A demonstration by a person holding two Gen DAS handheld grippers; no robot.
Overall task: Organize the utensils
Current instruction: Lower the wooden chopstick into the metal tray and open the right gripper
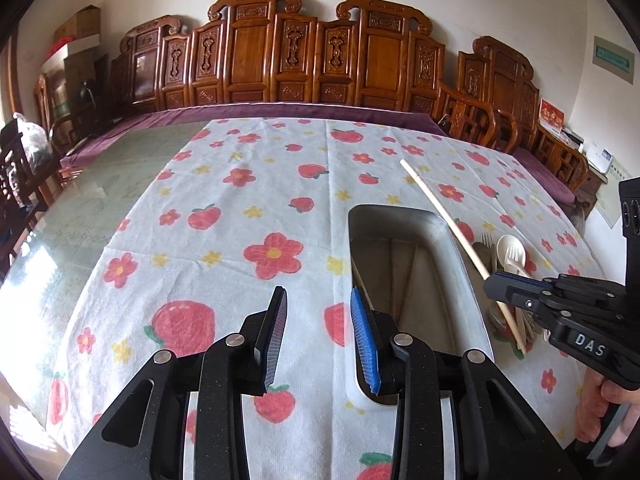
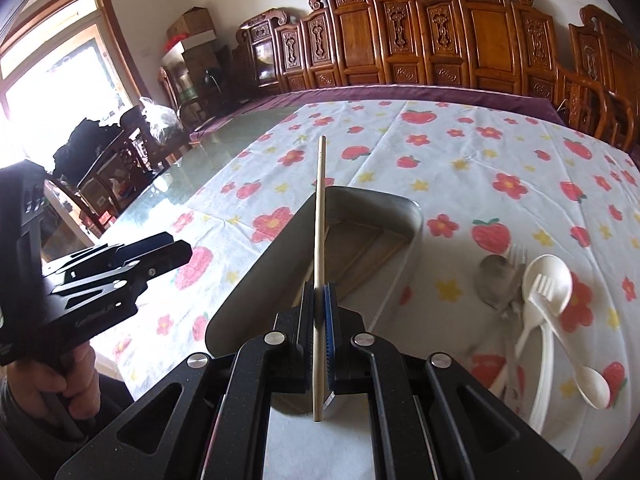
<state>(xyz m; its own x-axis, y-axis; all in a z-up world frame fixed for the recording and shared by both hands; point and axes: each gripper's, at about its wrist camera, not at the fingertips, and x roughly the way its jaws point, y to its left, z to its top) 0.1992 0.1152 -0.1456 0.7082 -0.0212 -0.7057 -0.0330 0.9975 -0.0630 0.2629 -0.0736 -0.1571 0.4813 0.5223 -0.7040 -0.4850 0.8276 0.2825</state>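
Observation:
A metal tray [image 1: 468, 280] [image 2: 256, 276] sits on the flowered tablecloth, with what looks like a chopstick inside it [image 1: 408, 280]. My right gripper [image 2: 319, 296] [image 1: 494, 280] is shut on a wooden chopstick [image 2: 319, 220] [image 1: 440, 208] and holds it above the tray's near rim. My left gripper [image 1: 318, 300] [image 2: 180, 250] is open and empty, just left of the tray. A pile of utensils lies right of the tray: a metal spoon [image 2: 496, 276], a metal fork [image 2: 516, 256], a white plastic fork [image 2: 534, 308] and white plastic spoons [image 2: 554, 280] [image 1: 510, 248].
The tablecloth [image 1: 260, 216] covers part of a glass table [image 1: 100, 208]. Carved wooden benches [image 1: 304, 56] with purple cushions line the far side. Chairs and bags [image 2: 120, 140] stand at the left.

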